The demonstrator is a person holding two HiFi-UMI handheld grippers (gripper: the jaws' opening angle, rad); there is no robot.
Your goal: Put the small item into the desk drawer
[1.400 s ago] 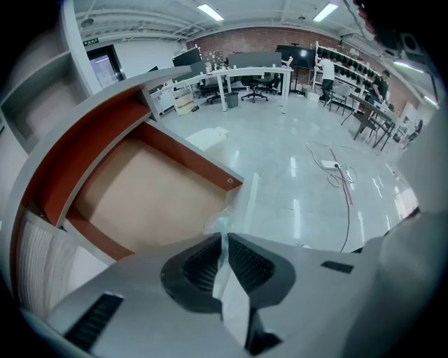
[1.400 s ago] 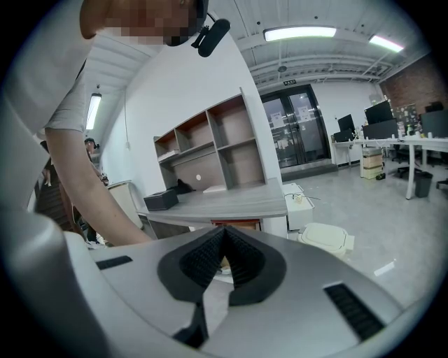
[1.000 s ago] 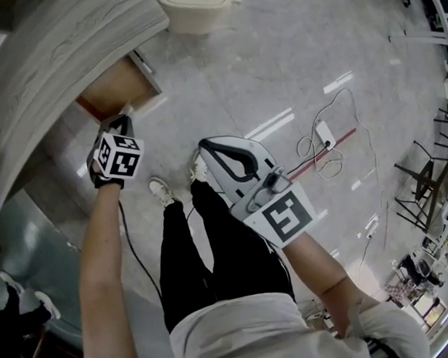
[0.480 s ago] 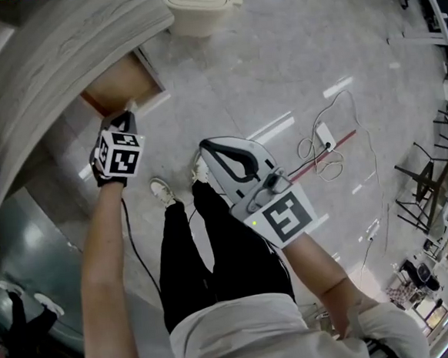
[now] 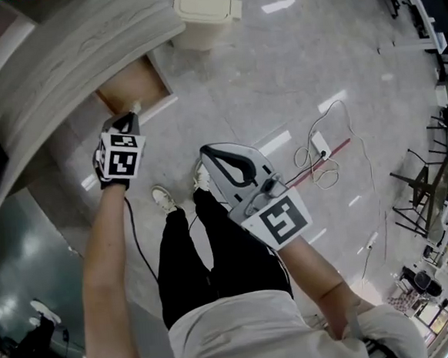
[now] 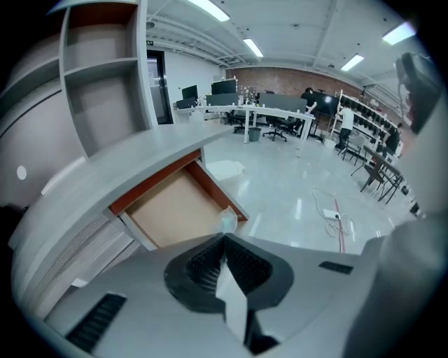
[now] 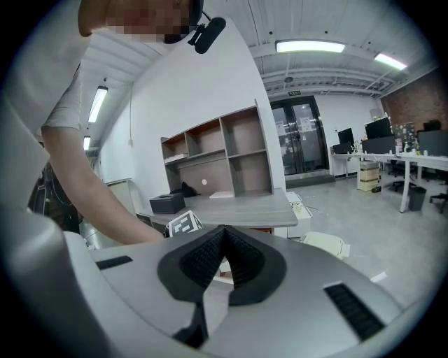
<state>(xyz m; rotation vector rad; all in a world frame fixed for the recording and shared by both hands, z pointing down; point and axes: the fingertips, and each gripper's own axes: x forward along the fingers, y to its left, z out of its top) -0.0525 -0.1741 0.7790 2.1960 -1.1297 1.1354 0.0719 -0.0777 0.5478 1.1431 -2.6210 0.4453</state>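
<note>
Left claw [image 6: 225, 239]: jaws closed, tips pinching the small item [image 6: 227, 219], a clear, faintly teal packet that sticks out just past the tips. Contents too small to make out. The item is off the surface and outside the drawer. In the left gripper view it overlaps the drawer's front rim.

Drawer [image 6: 168, 210]: pulled out from under the curved grey surface [image 6: 126, 164], tan bottom showing, reddish-brown sides. In the head view the left claw's tip sits just beside the drawer's front corner, with the marker cube [image 5: 120, 153] facing up toward the camera.

Right claw [image 7: 222, 231]: jaws closed, pads meeting at the tips, nothing between them. It is held near the person's legs, well apart from the drawer. Its own view looks across at the surface and the open shelf unit [image 7: 231, 150].

Floor: pale, glossy. A cream lidded bin [image 5: 204, 10] stands just past the end of the surface, and a power strip with coiled cable [image 5: 319, 141] lies out to the right
</note>
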